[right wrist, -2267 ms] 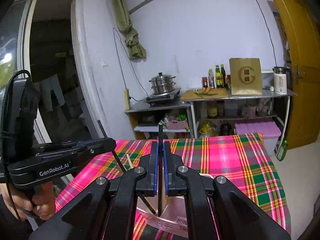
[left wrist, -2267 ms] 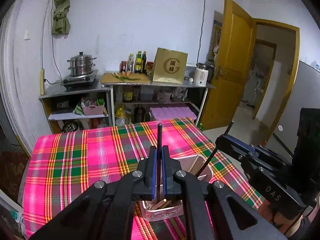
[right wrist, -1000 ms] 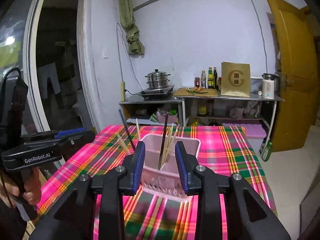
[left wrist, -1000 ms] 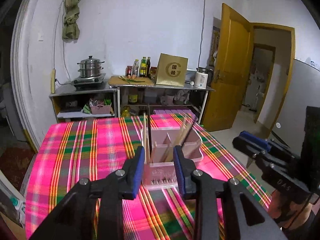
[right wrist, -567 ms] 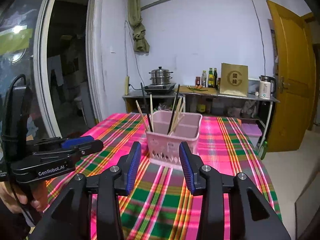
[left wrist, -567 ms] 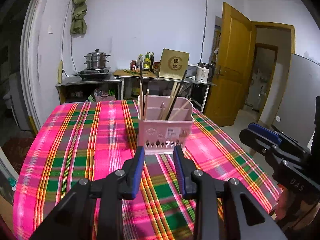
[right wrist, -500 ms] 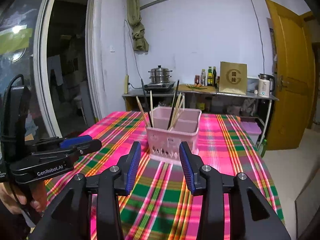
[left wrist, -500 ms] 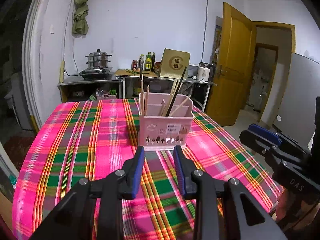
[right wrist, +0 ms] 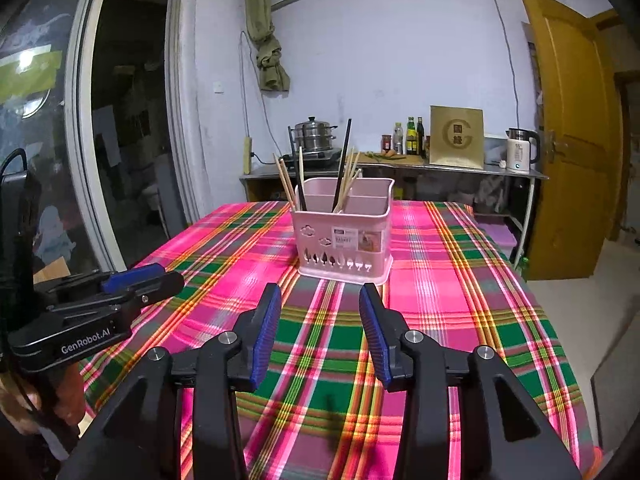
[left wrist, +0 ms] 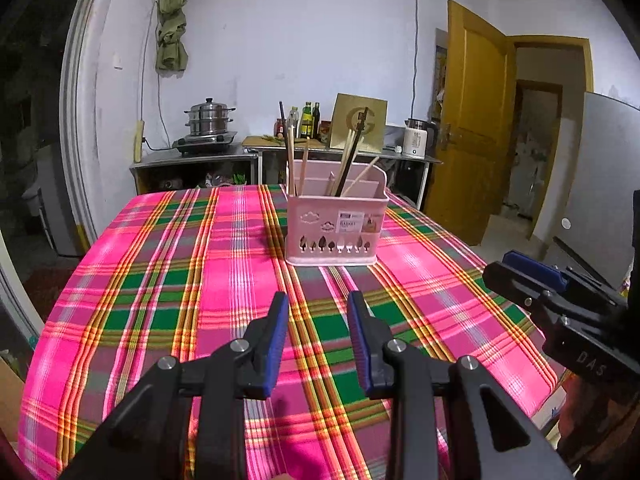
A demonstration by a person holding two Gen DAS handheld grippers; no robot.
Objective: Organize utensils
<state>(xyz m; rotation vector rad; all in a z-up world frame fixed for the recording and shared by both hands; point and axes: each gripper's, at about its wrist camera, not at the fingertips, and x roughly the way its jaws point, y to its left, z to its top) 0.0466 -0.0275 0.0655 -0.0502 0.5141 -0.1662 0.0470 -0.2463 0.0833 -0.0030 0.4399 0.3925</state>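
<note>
A plaid tablecloth (left wrist: 192, 280) covered the table. Behind it, against the wall, a steel counter (right wrist: 460, 170) carried a steamer pot (right wrist: 313, 135) on a stove, bottles (right wrist: 412, 130), a gold box (right wrist: 457, 137) and a white kettle (right wrist: 520, 150). A green cloth (right wrist: 266, 32) hung on the wall. A yellow door (left wrist: 476, 120) stood open.

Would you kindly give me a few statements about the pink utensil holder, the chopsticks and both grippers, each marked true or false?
1. The pink plastic utensil holder stands upright on the pink plaid tablecloth. True.
2. The left gripper grips a black chopstick. False: its fingers are apart, holding nothing.
3. Black and wooden chopsticks stand inside the holder. True.
4. The right gripper touches the holder. False: open, short of it.
5. Chopsticks lie loose on the cloth. False: none visible.
</note>
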